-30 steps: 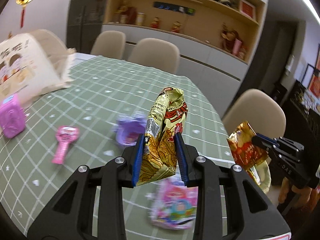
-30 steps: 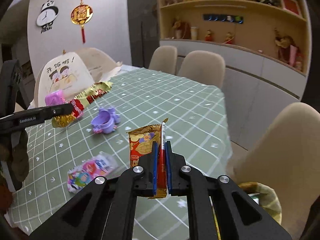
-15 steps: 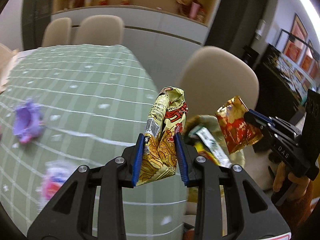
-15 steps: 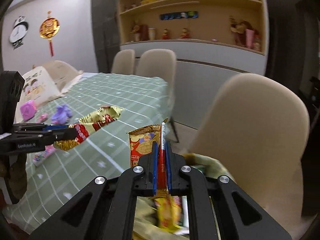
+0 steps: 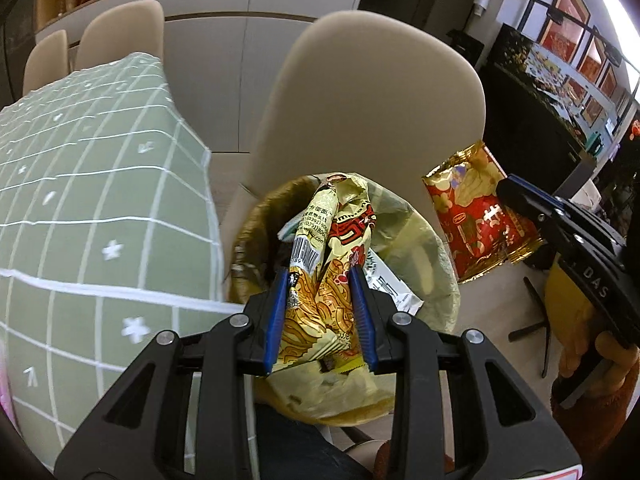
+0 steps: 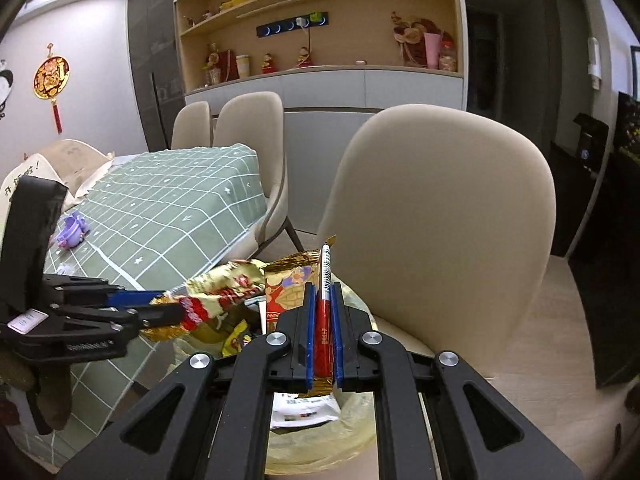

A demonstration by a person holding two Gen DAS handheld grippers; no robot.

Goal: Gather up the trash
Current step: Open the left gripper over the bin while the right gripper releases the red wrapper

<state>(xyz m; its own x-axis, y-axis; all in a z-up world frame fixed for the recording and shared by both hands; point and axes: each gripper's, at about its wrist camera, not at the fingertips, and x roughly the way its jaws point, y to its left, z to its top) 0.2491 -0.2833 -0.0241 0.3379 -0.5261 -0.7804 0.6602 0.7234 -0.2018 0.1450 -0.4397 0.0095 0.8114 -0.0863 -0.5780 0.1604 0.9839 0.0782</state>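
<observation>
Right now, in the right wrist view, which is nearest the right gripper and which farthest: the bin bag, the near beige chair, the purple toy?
1. Bin bag, directly below the right gripper.
2. Near beige chair, just behind the bag.
3. Purple toy, far left on the table.

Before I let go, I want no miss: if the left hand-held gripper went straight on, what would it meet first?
Probably the open trash bag, which lies right behind the yellow noodle wrapper that the left hand-held gripper clamps; depth is unclear.

A yellow noodle wrapper [image 5: 320,280] printed with red lettering sits between blue gripper pads [image 5: 276,320]. A red and gold snack packet [image 5: 476,224] shows nearby. The bin liner [image 5: 424,248] is pale yellow. The tablecloth [image 5: 80,200] is sage green with a white grid and small stars. The chair [image 6: 440,208] is beige.
</observation>
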